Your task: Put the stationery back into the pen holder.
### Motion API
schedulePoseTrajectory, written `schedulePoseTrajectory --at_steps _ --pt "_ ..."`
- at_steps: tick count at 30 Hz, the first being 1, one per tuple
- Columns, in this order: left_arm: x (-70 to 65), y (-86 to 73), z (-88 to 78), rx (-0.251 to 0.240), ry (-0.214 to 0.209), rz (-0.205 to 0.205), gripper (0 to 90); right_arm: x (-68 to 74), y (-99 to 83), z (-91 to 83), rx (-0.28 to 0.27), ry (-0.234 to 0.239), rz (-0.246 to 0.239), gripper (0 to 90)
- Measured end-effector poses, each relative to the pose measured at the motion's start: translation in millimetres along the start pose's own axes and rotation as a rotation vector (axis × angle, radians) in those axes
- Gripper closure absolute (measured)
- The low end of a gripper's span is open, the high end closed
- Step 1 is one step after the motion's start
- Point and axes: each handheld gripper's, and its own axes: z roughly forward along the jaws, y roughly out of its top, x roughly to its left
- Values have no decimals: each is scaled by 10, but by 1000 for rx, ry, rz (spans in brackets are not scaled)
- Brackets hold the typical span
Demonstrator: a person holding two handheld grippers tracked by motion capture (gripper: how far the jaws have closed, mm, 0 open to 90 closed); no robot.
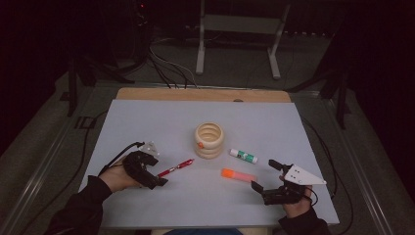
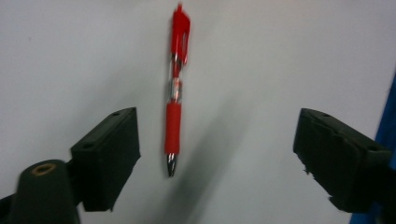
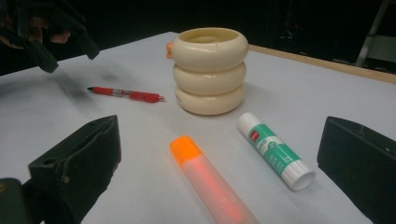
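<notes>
Evidently a pick-up is being prepared: the red plastic click pen (image 2: 175,88) lies flat on the pale grey table sheet (image 1: 147,117), left of the cream ringed pen holder (image 1: 209,140), into which it is presumably meant to go. The left gripper (image 1: 159,180) is lowered over the pen's tip end, its jaws spread wide and untouched by the pen between them. The right gripper (image 1: 263,175) is held spread and empty near the orange highlighter (image 1: 239,175) and the green-and-white glue stick (image 1: 243,155).
</notes>
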Motion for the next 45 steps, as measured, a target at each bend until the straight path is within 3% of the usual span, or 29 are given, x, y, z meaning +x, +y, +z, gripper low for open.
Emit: schedulePoseTrajectory --at_steps 12,18,25,31,45 --pt "53 -34 144 140 54 55 298 1 5 -8 -4 1 -4 0" --pt "78 11 201 174 66 74 349 2 4 -7 -3 2 -5 0" --pt "92 101 294 239 107 92 471 1 6 -12 -5 2 -4 0" --pt "91 146 362 283 107 111 531 -2 5 -11 -5 3 -2 0" --pt "117 209 432 316 92 129 665 -5 5 -12 -6 2 -1 0"
